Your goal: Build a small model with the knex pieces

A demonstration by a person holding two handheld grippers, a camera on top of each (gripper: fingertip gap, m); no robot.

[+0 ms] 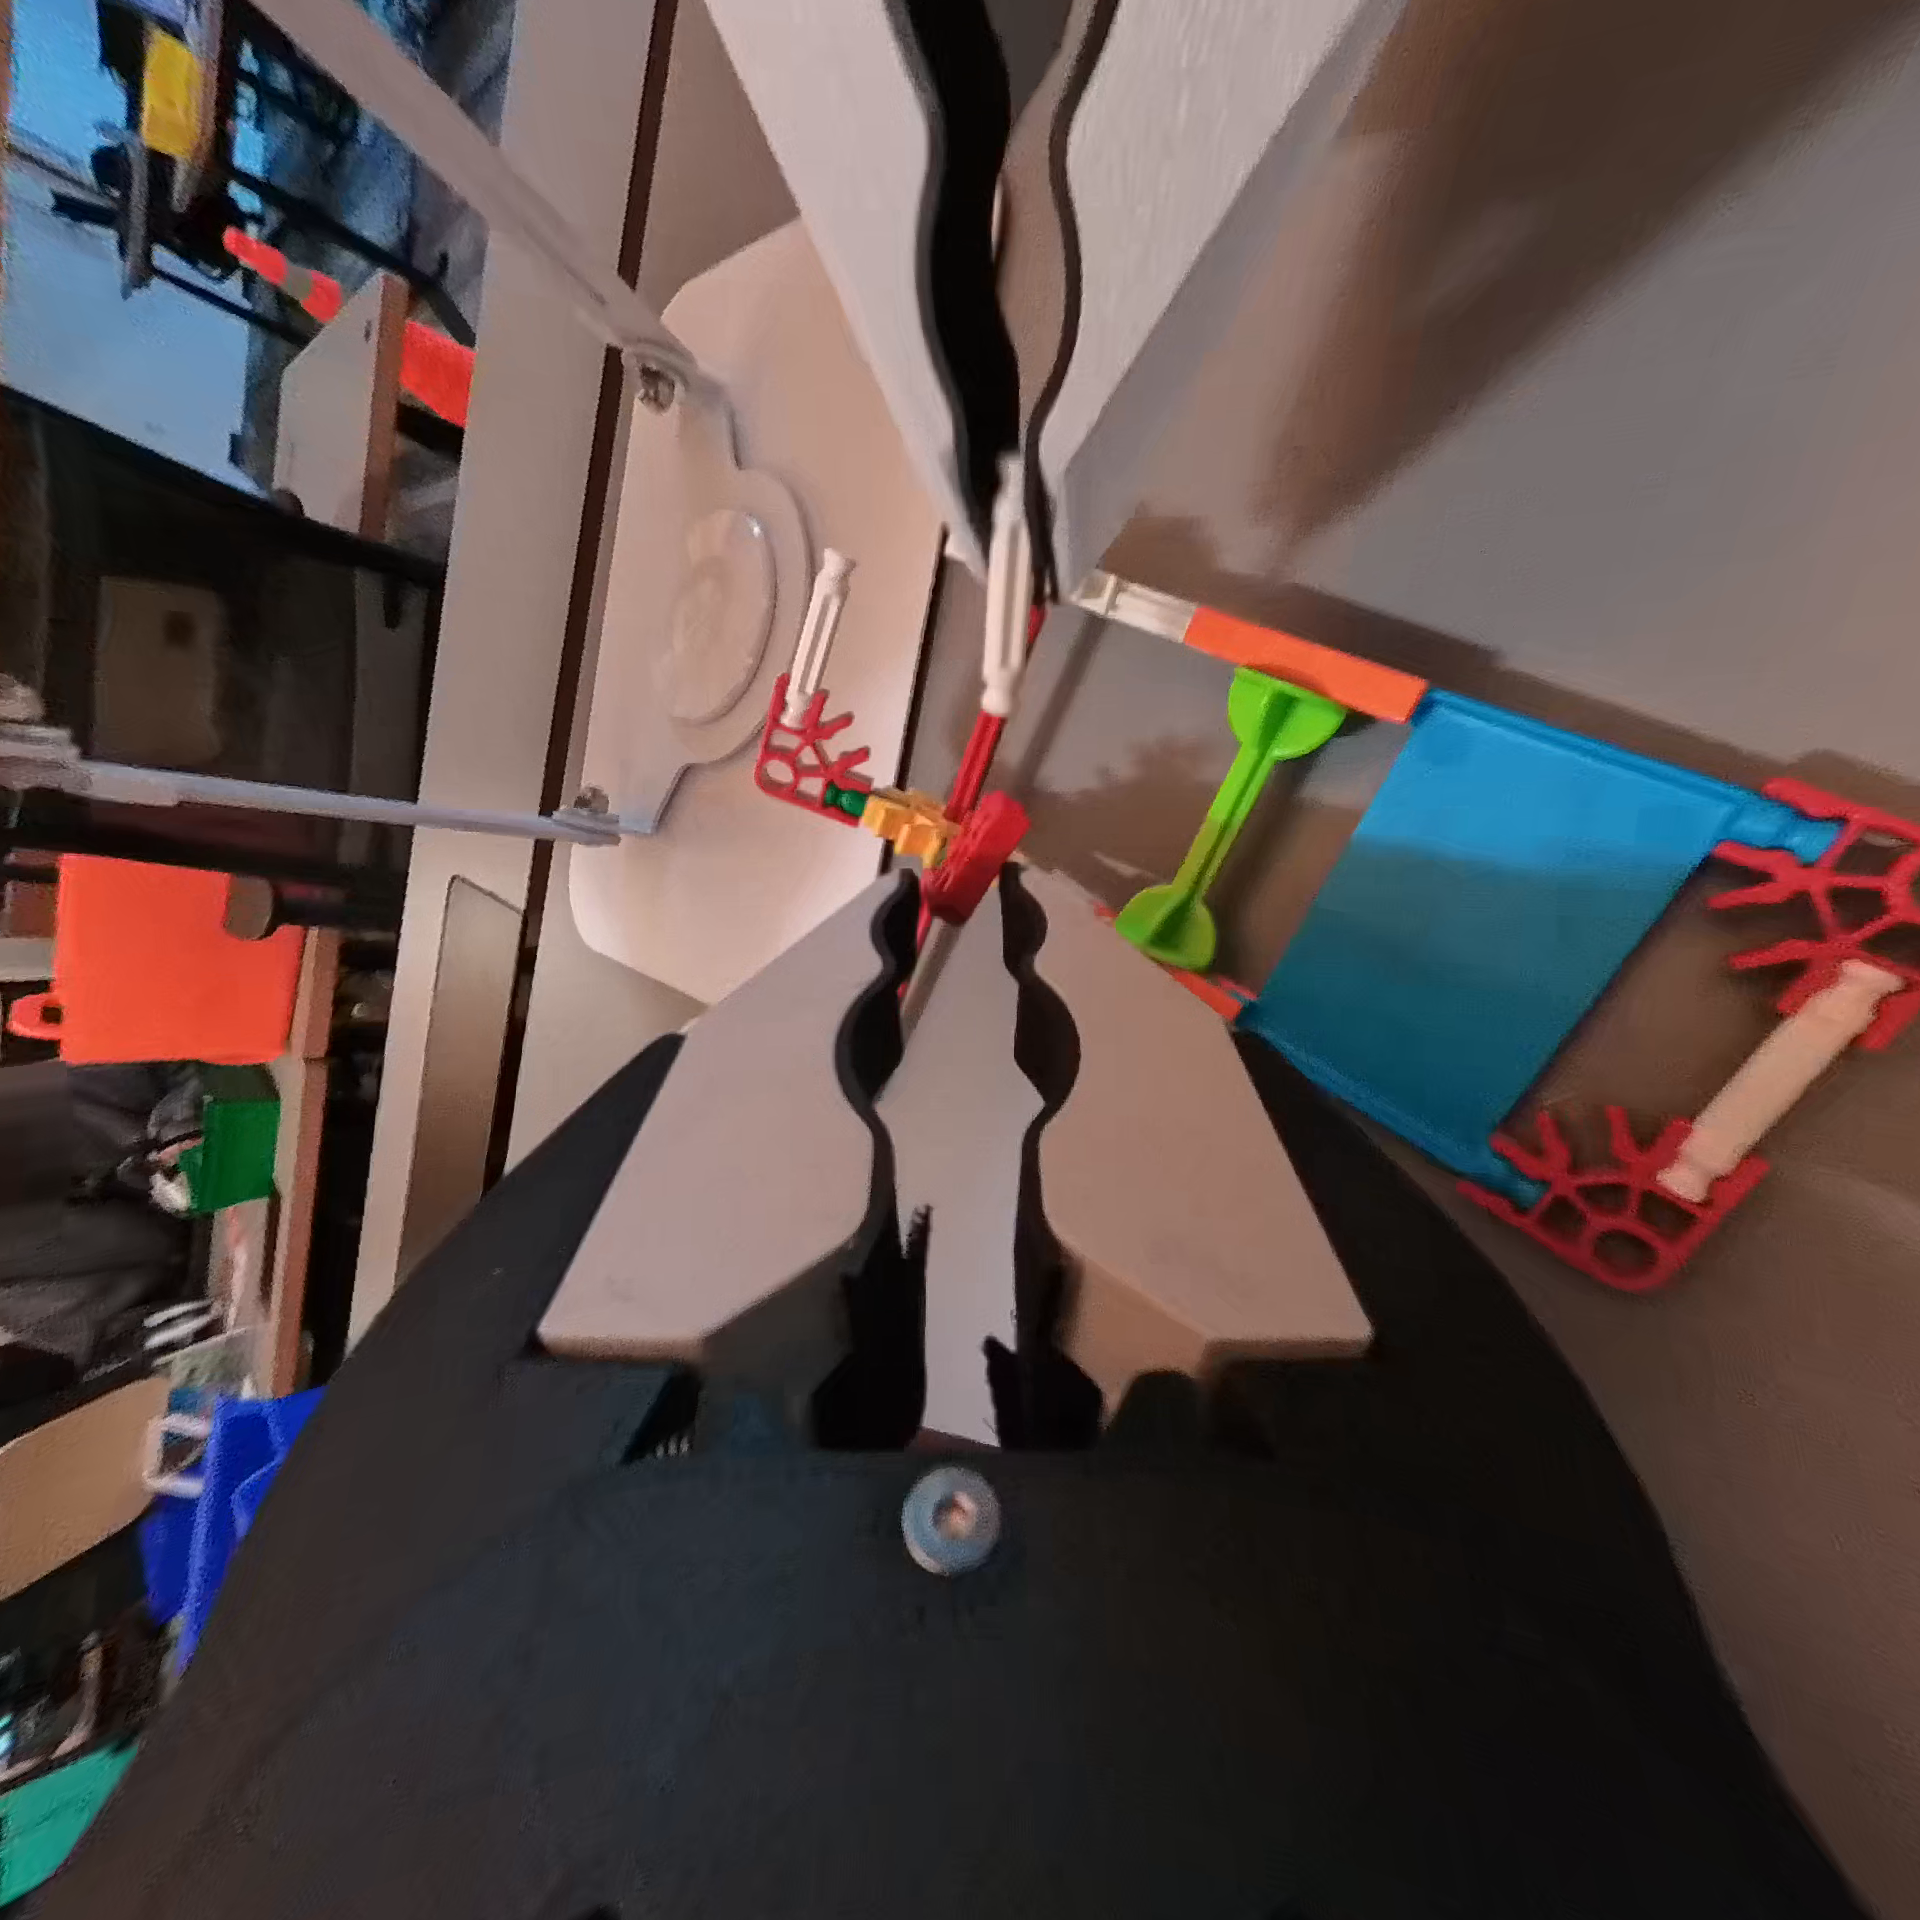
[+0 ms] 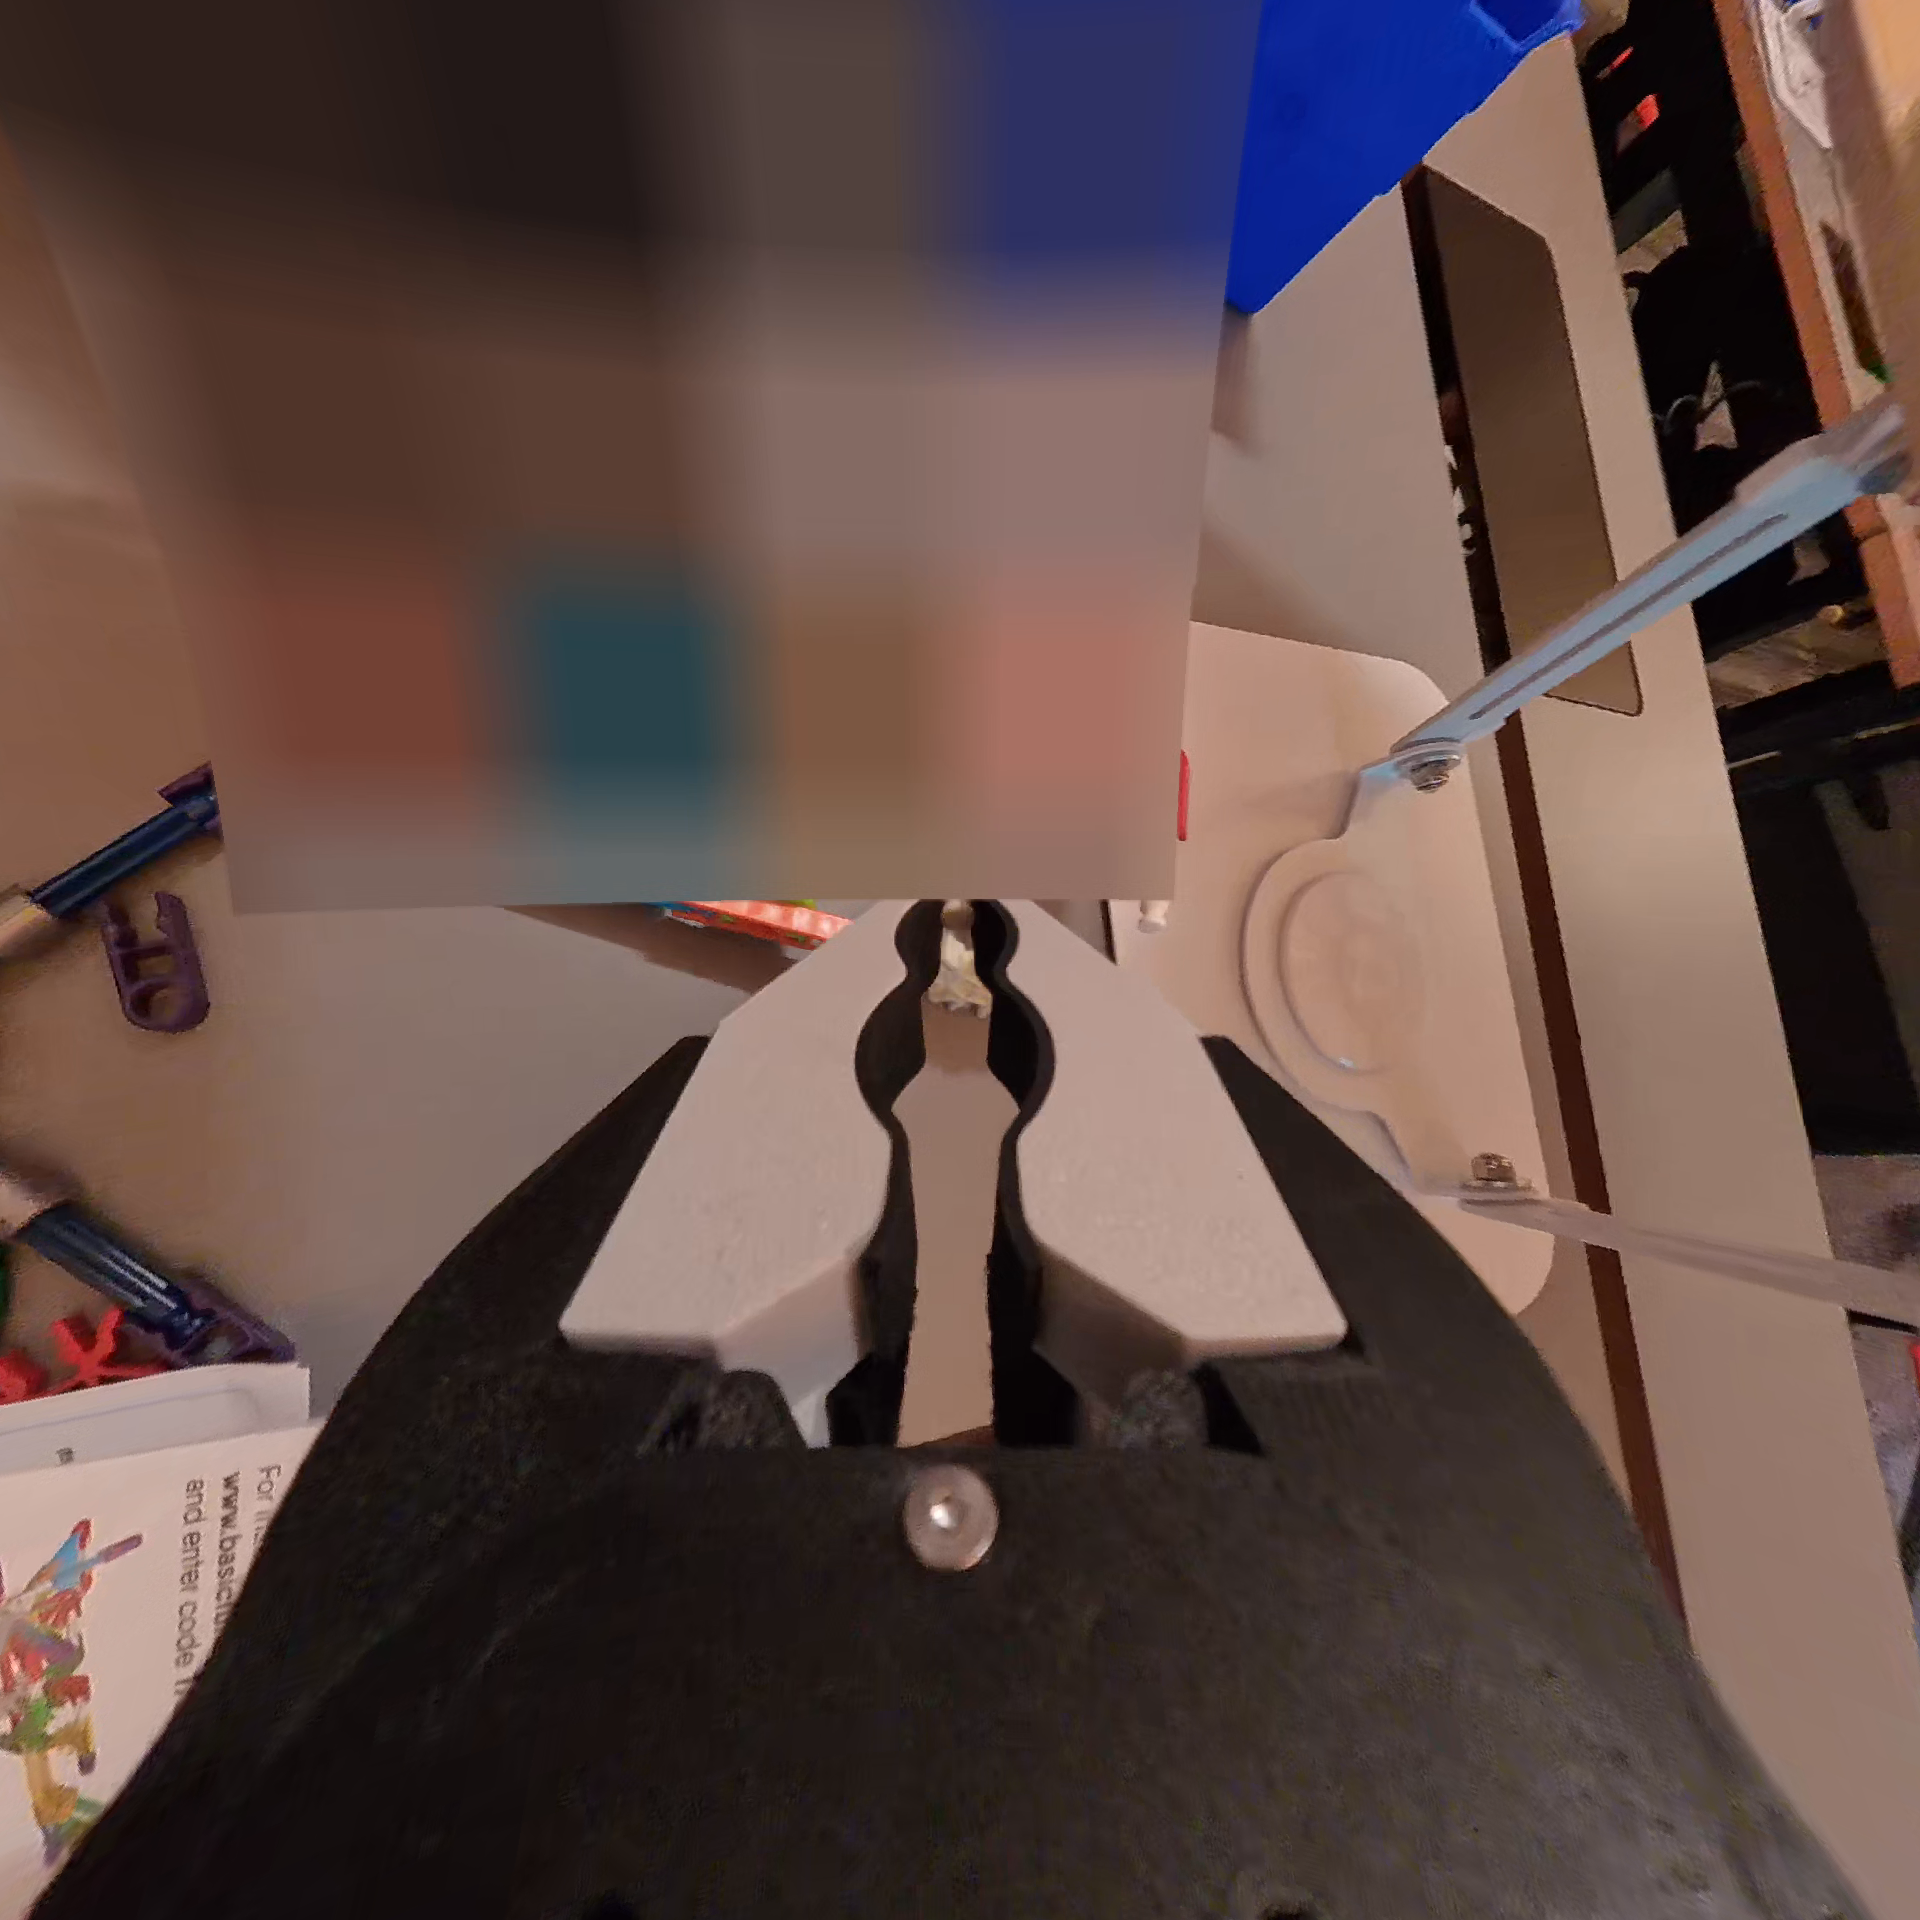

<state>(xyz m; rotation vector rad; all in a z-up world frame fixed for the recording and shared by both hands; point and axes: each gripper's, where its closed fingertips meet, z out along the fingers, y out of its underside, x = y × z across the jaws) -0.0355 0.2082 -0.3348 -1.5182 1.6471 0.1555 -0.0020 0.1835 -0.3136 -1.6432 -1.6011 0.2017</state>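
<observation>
Your left hand-held gripper (image 1: 951,894): low centre of the left wrist view, its two fingers nearly closed on a grey rod (image 1: 928,971) that carries a red connector (image 1: 975,854) at its far end

Your right hand-held gripper (image 2: 954,940): centre of the right wrist view, fingers drawn close on the end of a white rod (image 2: 956,971); in the left wrist view the same tool comes in from the top centre, the white rod sticking out of its tips toward the red connector

Join: white rod runs into a red rod (image 1: 977,753) that meets the red connector; whether it is fully seated you cannot tell

Attached pieces: a yellow connector (image 1: 909,816) sits just left of the red connector, then a red corner connector (image 1: 805,758) with a second white rod (image 1: 826,634) standing up from it

Right of frame: a blue panel (image 1: 1496,935) framed by red connectors lies on the bench (image 1: 1558,364), with a green spool piece (image 1: 1231,821) just beside it

Progress: a small chain is linked and held between both tools; the blue panel assembly lies apart from it

Right wrist view, lower left: loose purple pieces (image 2: 156,961) and a printed booklet (image 2: 125,1558); a blurred patch hides the upper part
</observation>
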